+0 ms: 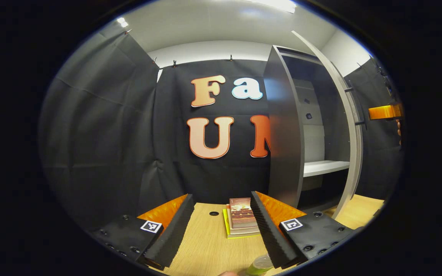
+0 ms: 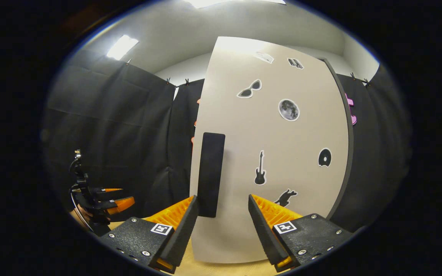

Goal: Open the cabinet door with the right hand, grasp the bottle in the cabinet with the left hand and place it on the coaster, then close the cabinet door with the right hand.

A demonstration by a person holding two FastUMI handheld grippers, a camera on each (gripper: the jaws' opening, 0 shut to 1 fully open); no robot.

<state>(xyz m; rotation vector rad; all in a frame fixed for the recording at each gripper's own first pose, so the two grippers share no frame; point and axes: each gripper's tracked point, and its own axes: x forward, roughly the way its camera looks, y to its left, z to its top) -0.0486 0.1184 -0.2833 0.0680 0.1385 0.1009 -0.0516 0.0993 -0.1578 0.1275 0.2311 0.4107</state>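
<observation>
A translucent green bottle (image 1: 258,265) stands on the wooden table (image 1: 205,245) at the bottom edge of the left gripper view, partly hidden under one finger. My left gripper (image 1: 221,195) is open above it with nothing between its fingers. The cabinet (image 1: 282,134) stands to the right with its door (image 1: 353,126) swung partly out, showing a bare white shelf (image 1: 326,166). In the right gripper view the pale door (image 2: 282,153), covered in stickers, is close ahead. My right gripper (image 2: 223,197) is open in front of it, just right of the black handle (image 2: 210,168).
A small stack of books (image 1: 242,216) lies on the table beyond the left gripper's fingers, next to a round hole (image 1: 213,213). The other gripper (image 1: 386,111) and a hand show past the door. The left gripper (image 2: 104,199) sits low at the left.
</observation>
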